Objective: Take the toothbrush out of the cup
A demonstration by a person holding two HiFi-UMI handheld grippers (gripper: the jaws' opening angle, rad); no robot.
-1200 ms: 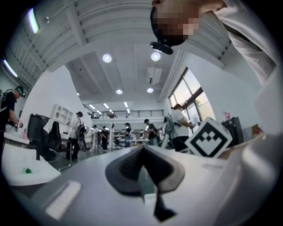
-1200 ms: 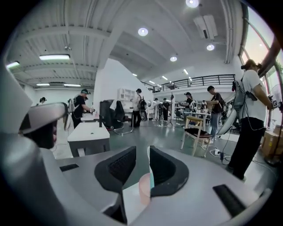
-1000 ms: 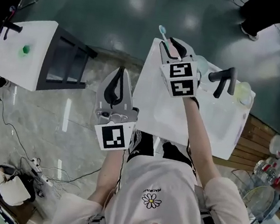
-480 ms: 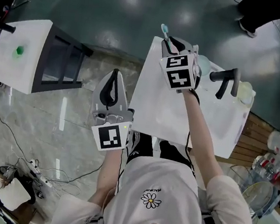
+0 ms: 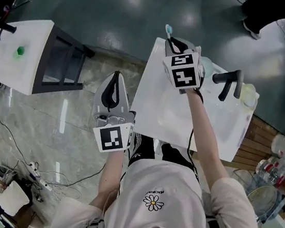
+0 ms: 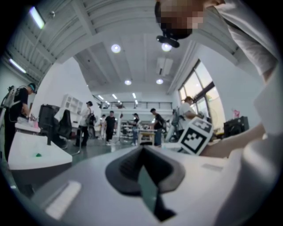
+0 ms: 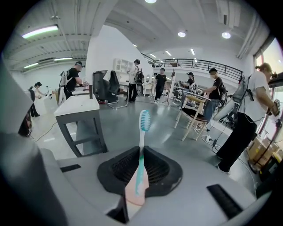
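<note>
Teal and white, the toothbrush (image 7: 140,164) stands upright between the jaws of the right gripper (image 7: 140,150). Those jaws have just been closing, and their dark pads now pinch the handle from both sides. The bristled head pokes out well past the tips. The broader, pinkish lower part of the handle runs down out of sight behind the pads.

From the head view, the right gripper (image 5: 175,45) is held out over the far left corner of a white counter (image 5: 168,114). The toothbrush (image 5: 168,31) tip shows just beyond that far edge. A pale translucent cup (image 5: 207,67) sits just right of the gripper's marker cube, with a black faucet (image 5: 229,79) further right. I cannot tell whether the brush's lower end is inside the cup.

The left gripper (image 5: 117,77) hangs off the counter's left side, over the floor. In its own view the left gripper (image 6: 142,152) has its jaws pressed together with nothing between them.
</note>
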